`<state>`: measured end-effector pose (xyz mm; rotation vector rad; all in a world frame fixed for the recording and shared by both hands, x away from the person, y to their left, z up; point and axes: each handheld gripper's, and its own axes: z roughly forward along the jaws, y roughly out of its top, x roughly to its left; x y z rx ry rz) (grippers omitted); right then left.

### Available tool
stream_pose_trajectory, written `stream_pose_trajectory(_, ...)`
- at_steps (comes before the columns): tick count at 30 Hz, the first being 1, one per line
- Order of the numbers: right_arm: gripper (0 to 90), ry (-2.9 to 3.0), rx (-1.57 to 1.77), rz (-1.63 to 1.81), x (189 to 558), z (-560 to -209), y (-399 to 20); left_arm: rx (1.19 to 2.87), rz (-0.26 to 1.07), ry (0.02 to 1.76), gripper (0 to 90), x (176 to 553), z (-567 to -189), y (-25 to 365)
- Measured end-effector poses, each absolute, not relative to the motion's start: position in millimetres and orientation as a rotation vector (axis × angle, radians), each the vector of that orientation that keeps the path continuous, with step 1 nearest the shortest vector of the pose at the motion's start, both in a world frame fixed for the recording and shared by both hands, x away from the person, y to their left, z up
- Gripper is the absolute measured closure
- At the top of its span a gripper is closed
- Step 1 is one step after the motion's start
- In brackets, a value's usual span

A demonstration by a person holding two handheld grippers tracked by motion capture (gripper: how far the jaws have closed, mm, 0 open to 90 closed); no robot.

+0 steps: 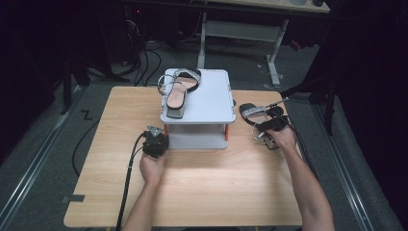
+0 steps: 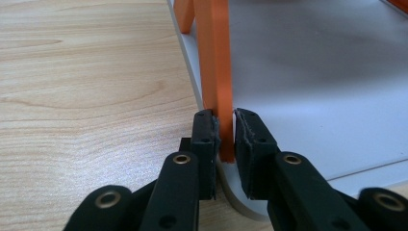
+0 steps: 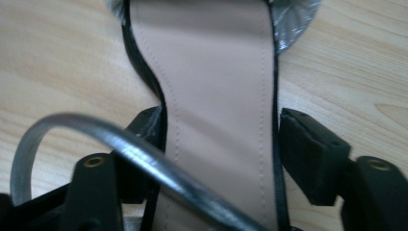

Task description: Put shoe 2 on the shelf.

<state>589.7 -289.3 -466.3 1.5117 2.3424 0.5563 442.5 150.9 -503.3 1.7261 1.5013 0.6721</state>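
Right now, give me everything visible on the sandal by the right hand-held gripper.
The sandal lies flat on the wooden table, right of the grey shelf, apart from it. It has a beige stitched insole with a black edge, a glittery silver toe strap and a thin silver loop strap that arches over the heel end. The right hand-held gripper straddles its narrow waist: the left jaw is at the black edge, the right jaw stands a little off it, so it is not clamped yet.
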Motion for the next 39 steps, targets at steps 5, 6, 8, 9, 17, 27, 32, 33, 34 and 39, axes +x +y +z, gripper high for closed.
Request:
stream_pose_trajectory(5, 39.2, 2.364, 1.512, 0.550, 591, -467, -289, 1.728, 0.676, 1.501, 78.5, 442, -503, 151)
stream_pose_trajectory(6, 39.6, 2.364, 1.512, 0.544, 591, -466, -289, 1.728, 0.676, 1.501, 78.5, 442, -503, 151)
stream_pose_trajectory(8, 40.5, 2.364, 1.497, 0.513, 589, -466, -287, 1.728, 0.676, 1.501, 78.5, 442, -503, 151)
stream_pose_trajectory(9, 40.6, 2.370, 1.492, 0.507, 587, -466, -285, 1.728, 0.675, 1.501, 78.5, 442, -503, 151)
stream_pose_trajectory(17, 41.2, 2.418, 1.461, 0.442, 574, -462, -280, 1.725, 0.670, 1.502, 78.5, 442, -503, 151)
stream_pose_trajectory(27, 41.4, 2.414, 1.455, 0.495, 557, -456, -276, 1.722, 0.662, 1.503, 78.6, 442, -503, 152)
stream_pose_trajectory(32, 41.4, 2.387, 1.471, 0.520, 545, -443, -284, 1.720, 0.657, 1.503, 78.7, 443, -503, 152)
stream_pose_trajectory(33, 41.4, 2.382, 1.473, 0.535, 542, -439, -287, 1.720, 0.657, 1.503, 78.7, 443, -503, 152)
stream_pose_trajectory(34, 41.4, 2.372, 1.476, 0.554, 538, -434, -289, 1.721, 0.657, 1.503, 78.6, 443, -503, 152)
stream_pose_trajectory(39, 41.4, 2.337, 1.441, 0.602, 519, -404, -298, 1.720, 0.653, 1.504, 78.7, 443, -503, 153)
